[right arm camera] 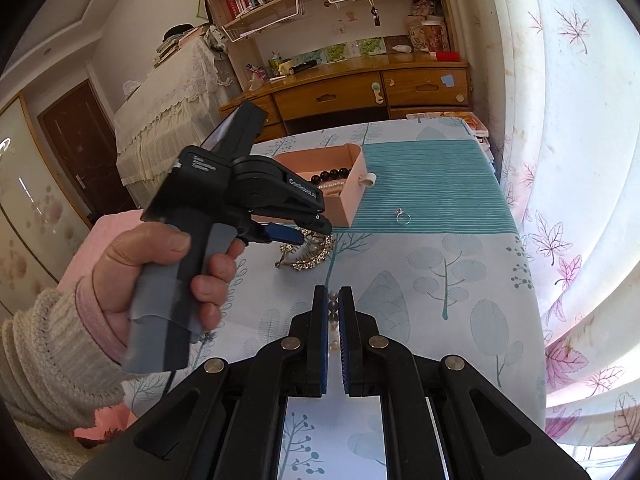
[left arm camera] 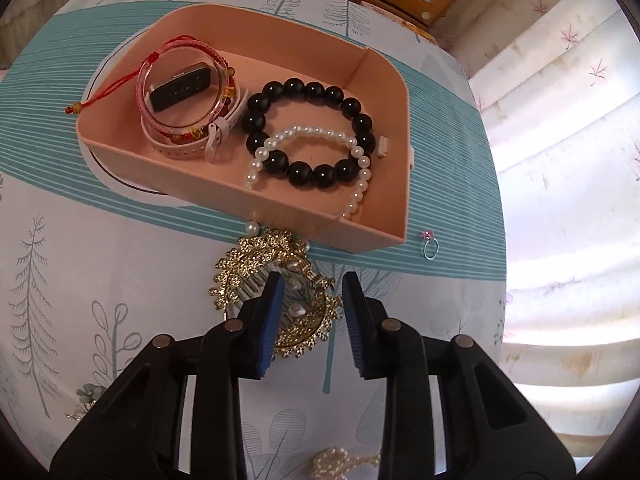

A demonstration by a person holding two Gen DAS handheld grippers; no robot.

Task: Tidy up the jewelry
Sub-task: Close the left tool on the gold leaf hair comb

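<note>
A pink tray (left arm camera: 384, 92) on the table holds a black bead bracelet (left arm camera: 312, 136), a white pearl strand (left arm camera: 360, 176) that hangs over its near wall, and a watch with red and pink cord bracelets (left arm camera: 184, 92). A gold hair comb (left arm camera: 256, 264) lies just in front of the tray. My left gripper (left arm camera: 312, 284) is open, its fingers on either side of the comb. A small ring (left arm camera: 430, 246) lies right of the tray. My right gripper (right arm camera: 333, 300) is shut on a pearl piece (right arm camera: 333, 306) above the table. The tray (right arm camera: 352, 196) and ring (right arm camera: 403, 216) also show in the right wrist view.
A pearl ornament (left arm camera: 340, 464) and a pale green hairpin (left arm camera: 86, 398) lie on the tablecloth near me. A wooden desk (right arm camera: 360, 92) with shelves stands beyond the table. A curtain (right arm camera: 568, 160) hangs along the right side.
</note>
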